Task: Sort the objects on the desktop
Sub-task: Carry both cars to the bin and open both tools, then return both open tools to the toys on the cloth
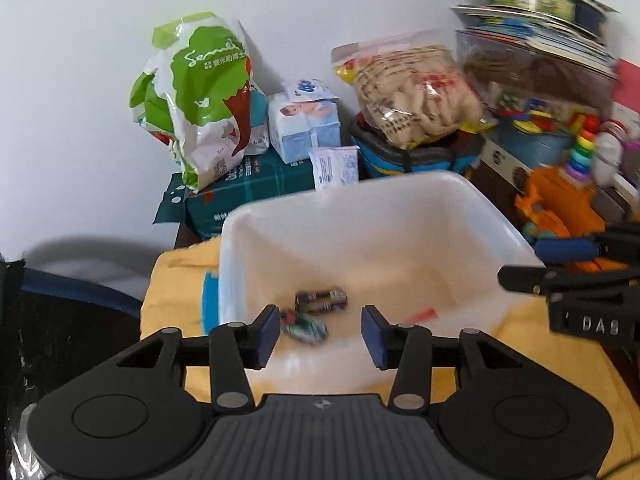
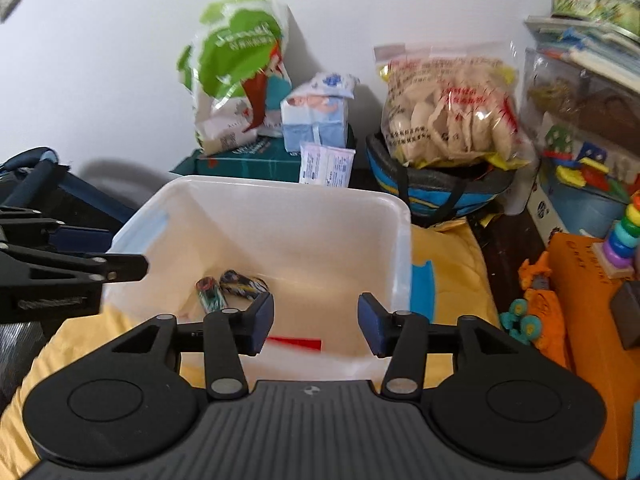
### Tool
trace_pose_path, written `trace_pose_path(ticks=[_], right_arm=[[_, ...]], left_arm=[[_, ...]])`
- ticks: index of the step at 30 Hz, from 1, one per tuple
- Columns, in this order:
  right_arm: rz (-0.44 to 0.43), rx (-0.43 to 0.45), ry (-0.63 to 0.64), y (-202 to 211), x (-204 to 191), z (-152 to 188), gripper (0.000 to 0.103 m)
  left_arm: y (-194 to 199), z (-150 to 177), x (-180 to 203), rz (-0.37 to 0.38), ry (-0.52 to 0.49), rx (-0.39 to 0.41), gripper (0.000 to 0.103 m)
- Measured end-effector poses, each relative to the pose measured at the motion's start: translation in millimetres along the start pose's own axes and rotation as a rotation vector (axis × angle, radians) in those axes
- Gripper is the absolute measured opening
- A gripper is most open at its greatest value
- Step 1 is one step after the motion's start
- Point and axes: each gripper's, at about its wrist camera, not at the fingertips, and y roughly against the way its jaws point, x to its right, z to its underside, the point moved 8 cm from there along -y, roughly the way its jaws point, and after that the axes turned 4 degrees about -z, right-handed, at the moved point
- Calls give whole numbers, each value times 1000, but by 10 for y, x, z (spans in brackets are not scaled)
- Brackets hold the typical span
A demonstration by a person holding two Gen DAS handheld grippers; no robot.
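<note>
2 batteries (image 1: 320,301) lie in the bin (image 1: 460,196), snack bags (image 1: 200,96) behind it.

A plain white wall (image 1: 320,8) fills the far side, evenly lit, with soft shadows low on its left. Against it stand a green-and-white bag (image 1: 200,96) on a dark green box (image 1: 256,188), and a clear bag of snacks (image 2: 448,108). Far right, stacked books (image 1: 536,36) and colourful toys (image 2: 580,168) crowd together. A yellow cloth (image 2: 448,264) covers the near surface.
</note>
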Motion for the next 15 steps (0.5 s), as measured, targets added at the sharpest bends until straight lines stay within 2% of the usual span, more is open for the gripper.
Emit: trace_pose_path(ticks=[2, 6, 9, 13, 15], right_arm=[[9, -9, 24, 110, -20, 173, 51], [-19, -94, 14, 190, -77, 640, 52], [-38, -156, -10, 207, -124, 1011, 56], [-55, -239, -43, 203, -184, 1457, 58], [-56, -262, -55, 222, -202, 1612, 58]], left_arm=[[103, 195, 16, 8, -7, -19, 60], [192, 694, 140, 43, -5, -100, 60], [132, 1110, 301, 80, 14, -200, 60], [-38, 1611, 530, 183, 144, -373, 59], [-119, 1765, 628, 229, 184, -436, 59]])
